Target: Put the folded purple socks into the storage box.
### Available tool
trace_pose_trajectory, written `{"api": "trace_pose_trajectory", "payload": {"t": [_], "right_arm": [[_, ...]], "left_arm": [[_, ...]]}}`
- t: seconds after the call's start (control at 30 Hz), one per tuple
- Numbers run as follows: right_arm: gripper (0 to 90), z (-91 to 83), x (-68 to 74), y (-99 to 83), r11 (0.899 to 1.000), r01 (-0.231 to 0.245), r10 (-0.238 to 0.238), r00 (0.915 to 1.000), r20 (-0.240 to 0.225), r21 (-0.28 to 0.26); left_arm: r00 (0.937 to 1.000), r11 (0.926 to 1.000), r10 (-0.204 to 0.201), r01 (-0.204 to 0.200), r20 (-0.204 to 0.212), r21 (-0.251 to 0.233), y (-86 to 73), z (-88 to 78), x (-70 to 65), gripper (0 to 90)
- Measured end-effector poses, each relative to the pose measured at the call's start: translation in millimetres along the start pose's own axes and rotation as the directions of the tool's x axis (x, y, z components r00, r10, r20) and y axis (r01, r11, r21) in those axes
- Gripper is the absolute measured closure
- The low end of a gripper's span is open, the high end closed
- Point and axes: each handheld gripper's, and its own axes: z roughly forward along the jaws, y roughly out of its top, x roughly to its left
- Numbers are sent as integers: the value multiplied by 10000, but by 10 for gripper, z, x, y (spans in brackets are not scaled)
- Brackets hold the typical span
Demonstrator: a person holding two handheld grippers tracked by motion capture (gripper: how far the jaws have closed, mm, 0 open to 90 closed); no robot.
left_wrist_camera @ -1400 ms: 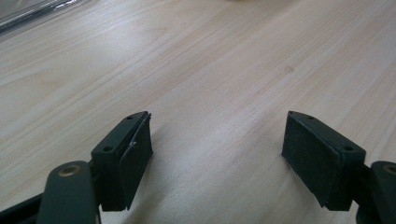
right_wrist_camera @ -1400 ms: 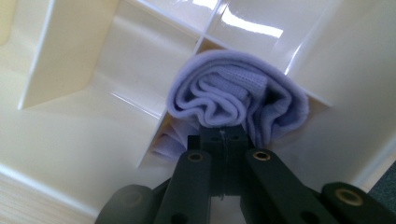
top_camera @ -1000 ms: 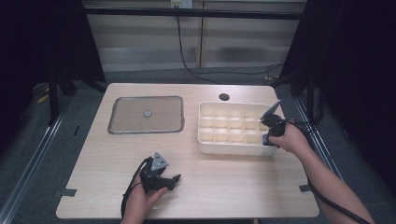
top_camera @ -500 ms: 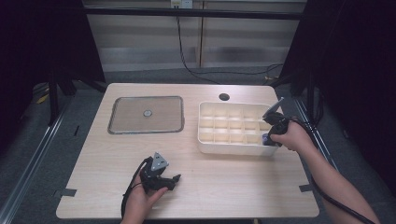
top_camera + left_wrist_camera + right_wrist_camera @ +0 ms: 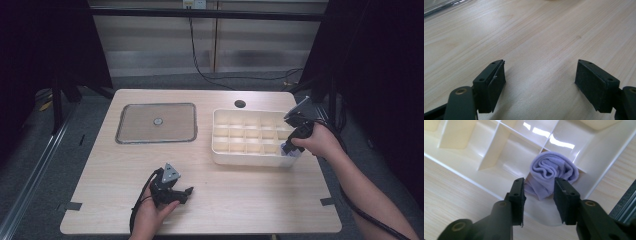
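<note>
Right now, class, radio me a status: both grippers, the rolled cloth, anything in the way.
Right gripper: jaws just opening, apart above the rolled lilac cloth. Cloth sits in a corner compartment of the divided tray. Left gripper: open, over bare table. Nothing in the way.

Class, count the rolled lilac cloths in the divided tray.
1. The rolled lilac cloth lies in a corner compartment of the divided tray, below the right hand-held gripper; that hand may hide others.

rolled lilac cloth (image 5: pixel 552 171), corner compartment, cream organiser (image 5: pixel 469 173)

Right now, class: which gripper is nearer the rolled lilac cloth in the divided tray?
Right. The right gripper hovers just above the cloth, jaws apart; the left gripper rests far off on the table's near side.
</note>
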Motion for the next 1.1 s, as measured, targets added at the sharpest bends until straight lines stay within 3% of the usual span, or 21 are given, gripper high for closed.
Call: {"api": "trace_pose_trajectory", "payload": {"t": [0.37, 0.7, 1.1], "right_arm": [[498, -163, 101, -15, 9960, 608, -599, 9981, 148, -653], [471, -166, 277, -92, 9910, 1217, -1216, 9926, 63, -561], [455, -220, 542, -173, 9714, 2207, -2237, 9743, -269, -873]], "left_arm": [[10000, 10000, 19, -19, 2, 10, 0, -1, 0, 237], [10000, 9999, 89, -89, -1, 66, 1, -5, 5, 236], [9999, 9999, 101, -101, 7, 75, 2, -4, 7, 236]]}}
